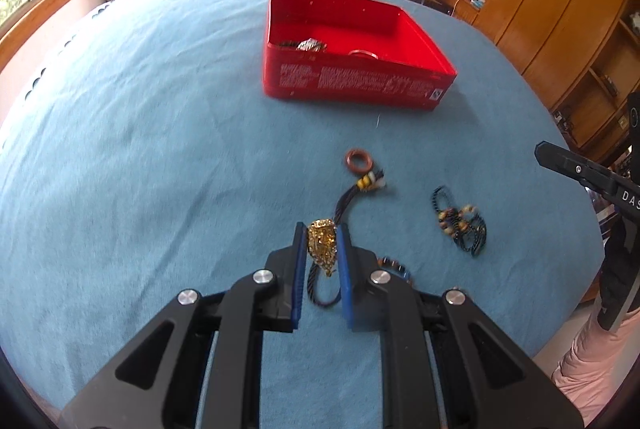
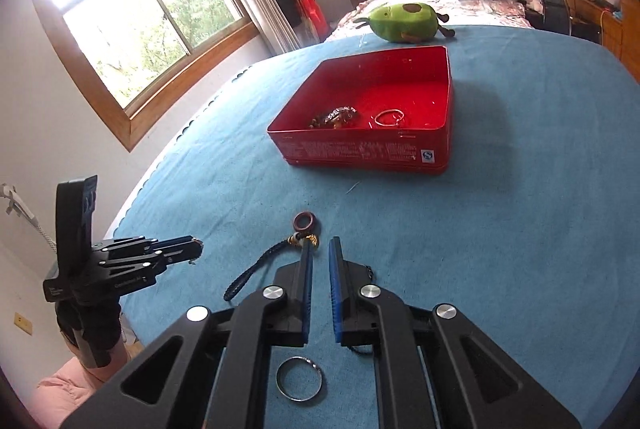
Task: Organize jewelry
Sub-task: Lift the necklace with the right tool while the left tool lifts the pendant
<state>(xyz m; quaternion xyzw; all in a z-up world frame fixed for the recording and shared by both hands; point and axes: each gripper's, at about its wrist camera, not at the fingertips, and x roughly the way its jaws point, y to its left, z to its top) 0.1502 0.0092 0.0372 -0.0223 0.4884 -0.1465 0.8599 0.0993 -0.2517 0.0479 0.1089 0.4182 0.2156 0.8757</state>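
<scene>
My left claw (image 1: 323,249) is clamped on the gold pendant (image 1: 321,244) — blue pads tight on both its sides, the dark cord loop (image 1: 322,289) dangling below, so I judge it lifted clear of the blue bedspread (image 1: 140,149). The landmark is the red tin (image 1: 352,85), lid off, sitting farther out on the bedspread with a dark bracelet (image 2: 334,117) and a silver ring (image 2: 388,117) already inside. Short of the tin, on my side, lie the brown ring (image 1: 359,161) with its bee charm (image 1: 370,183), and to the right of those a tangle of beaded bracelets (image 1: 460,225). My right claw (image 2: 320,257) is drawn together with nothing between its pads, a narrow slit showing, hanging short of the tin over a metal bangle (image 2: 299,377) on the cloth. So the step in hand, I reckon, is the carry: pendant picked, not yet stowed. Next move calls for swinging the left claw forward over the tin's near wall, high enough that the cord clears the rim, then parting the pads above bare red floor — and the right must spread before it can take that bangle
</scene>
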